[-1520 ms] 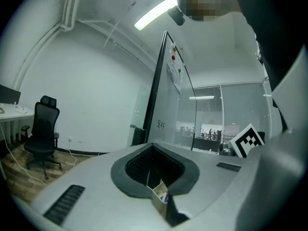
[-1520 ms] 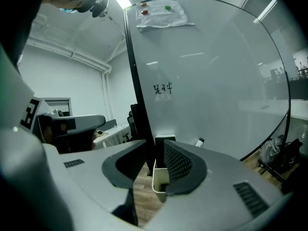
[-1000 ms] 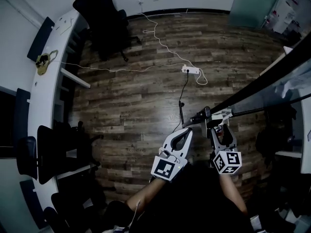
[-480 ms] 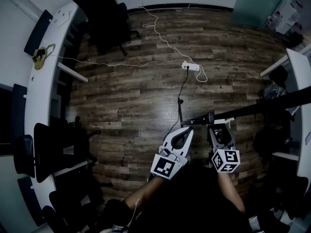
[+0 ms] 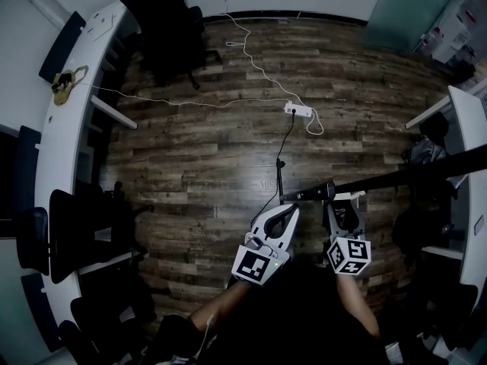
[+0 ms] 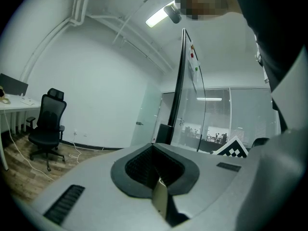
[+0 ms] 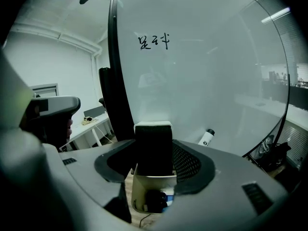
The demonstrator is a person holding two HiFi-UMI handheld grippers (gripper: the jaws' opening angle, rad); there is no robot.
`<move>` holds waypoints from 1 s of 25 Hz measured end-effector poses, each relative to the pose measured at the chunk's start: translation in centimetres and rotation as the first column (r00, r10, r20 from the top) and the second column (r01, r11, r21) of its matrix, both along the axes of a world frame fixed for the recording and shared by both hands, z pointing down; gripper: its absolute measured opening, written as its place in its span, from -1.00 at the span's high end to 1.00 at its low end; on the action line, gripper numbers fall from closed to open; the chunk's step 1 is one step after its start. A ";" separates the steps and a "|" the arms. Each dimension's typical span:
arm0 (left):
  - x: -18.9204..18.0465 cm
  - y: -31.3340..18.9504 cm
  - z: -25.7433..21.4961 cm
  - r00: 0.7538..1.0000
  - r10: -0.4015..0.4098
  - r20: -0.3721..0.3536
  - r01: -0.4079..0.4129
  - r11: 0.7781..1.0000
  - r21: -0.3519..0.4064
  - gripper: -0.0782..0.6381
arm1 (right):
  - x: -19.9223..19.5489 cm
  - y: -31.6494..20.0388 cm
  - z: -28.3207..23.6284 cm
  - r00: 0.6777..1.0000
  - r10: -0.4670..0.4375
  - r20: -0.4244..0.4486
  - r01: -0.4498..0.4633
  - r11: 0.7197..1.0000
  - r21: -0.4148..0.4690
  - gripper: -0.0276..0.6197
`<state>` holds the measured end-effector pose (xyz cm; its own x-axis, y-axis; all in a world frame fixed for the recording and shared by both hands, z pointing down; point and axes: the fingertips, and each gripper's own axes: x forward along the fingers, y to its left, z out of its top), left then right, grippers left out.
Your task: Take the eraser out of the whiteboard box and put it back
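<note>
While its jaws are closing, the right gripper (image 7: 154, 147) has the eraser (image 7: 153, 160) between them, yet the pads stand wide and do not press on it; a dark gap shows at the eraser's left side. Dark with a pale top edge, the eraser stands upright in the whiteboard box (image 7: 139, 192), a white open-topped box at the foot of the whiteboard (image 7: 207, 81), and its upper part rises above the rim. A small dark item sits lower in the same box, too dim to name. Some handwriting (image 7: 153, 42) marks the board near its left edge. To the left of the right gripper and close beside it, the left gripper (image 6: 154, 146) points out level into the room, its fingers closed tip to tip with nothing between them. An office chair (image 6: 47, 124) stands far off at the left wall. From the head view, a white power strip (image 5: 298, 109) lies on the wooden floor (image 5: 213, 150), far from both grippers.
</note>
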<state>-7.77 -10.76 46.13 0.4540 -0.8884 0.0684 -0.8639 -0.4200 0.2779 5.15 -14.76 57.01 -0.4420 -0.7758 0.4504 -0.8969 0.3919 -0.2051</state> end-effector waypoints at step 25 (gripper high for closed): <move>0.2 1.6 -1.6 1.000 -0.001 0.002 0.001 0.999 0.047 0.76 | 0.8 0.4 -4.6 0.999 0.021 0.038 -0.025 0.992 0.124 0.18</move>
<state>-7.53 -9.14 44.54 0.4530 -0.8911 0.0274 -0.8649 -0.4318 0.2557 5.94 -14.40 52.39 -0.4378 -0.8348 0.3338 -0.8987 0.3958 -0.1890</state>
